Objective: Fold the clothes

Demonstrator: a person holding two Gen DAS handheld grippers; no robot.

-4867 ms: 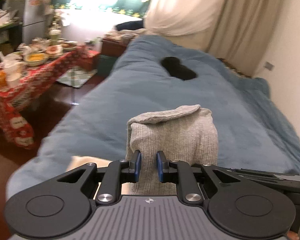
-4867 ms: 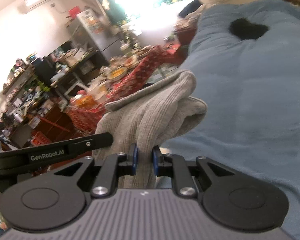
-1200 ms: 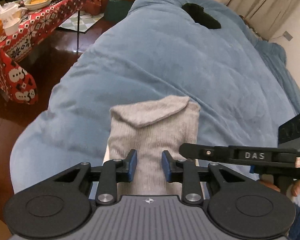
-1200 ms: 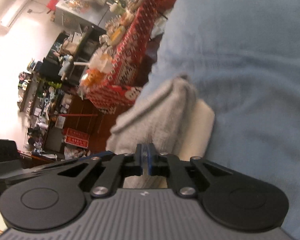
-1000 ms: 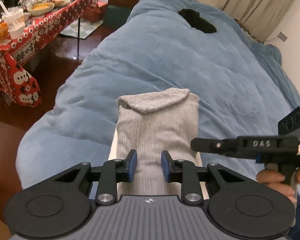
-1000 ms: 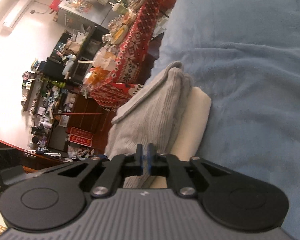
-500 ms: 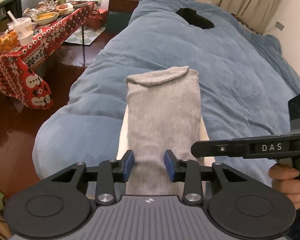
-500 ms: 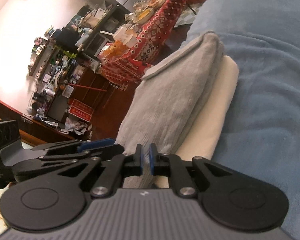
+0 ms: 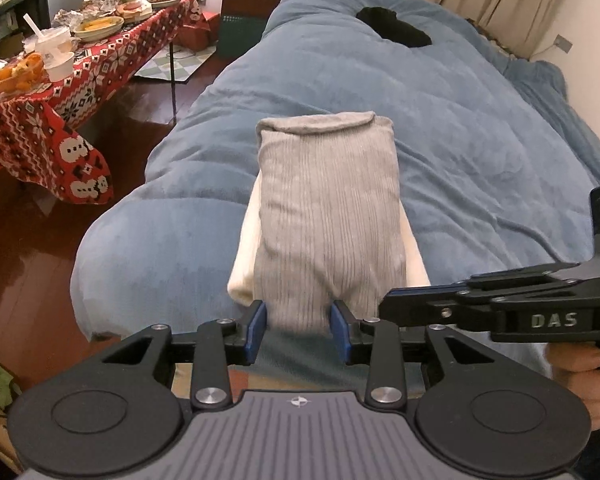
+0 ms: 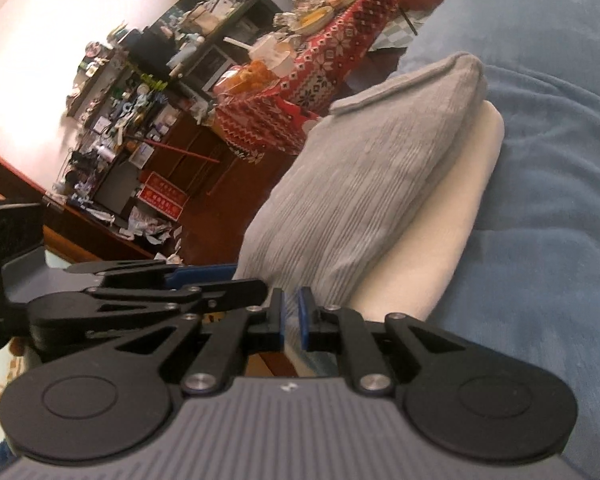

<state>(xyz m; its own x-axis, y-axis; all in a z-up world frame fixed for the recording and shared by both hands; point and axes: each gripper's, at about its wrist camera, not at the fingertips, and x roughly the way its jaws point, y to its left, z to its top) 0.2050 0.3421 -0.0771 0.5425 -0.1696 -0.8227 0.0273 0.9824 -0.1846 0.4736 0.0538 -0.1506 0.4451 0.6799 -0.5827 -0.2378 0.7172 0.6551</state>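
Observation:
A folded grey ribbed garment (image 9: 328, 208) lies flat on top of a folded cream garment (image 9: 246, 252) near the foot of a blue duvet (image 9: 460, 140). My left gripper (image 9: 298, 330) is open, its blue pads standing either side of the grey garment's near end without pinching it. My right gripper (image 10: 291, 312) is shut to a narrow slit just in front of the grey garment (image 10: 360, 184) and cream garment (image 10: 452, 220); no cloth shows between its pads. In the left wrist view the right gripper (image 9: 386, 304) reaches in from the right, held by a hand, its tip beside the stack's near right corner.
A table with a red patterned cloth (image 9: 60, 80) and food dishes stands left of the bed over dark wood floor (image 9: 40, 260). A black item (image 9: 396, 32) lies far up the duvet. Cluttered shelves (image 10: 140, 100) line the far wall. A wall and curtain run along the bed's right side.
The grey garment has gone from hanging in both grippers to lying flat on the cream one. The left jaws have widened off it, and both grippers have drawn back.

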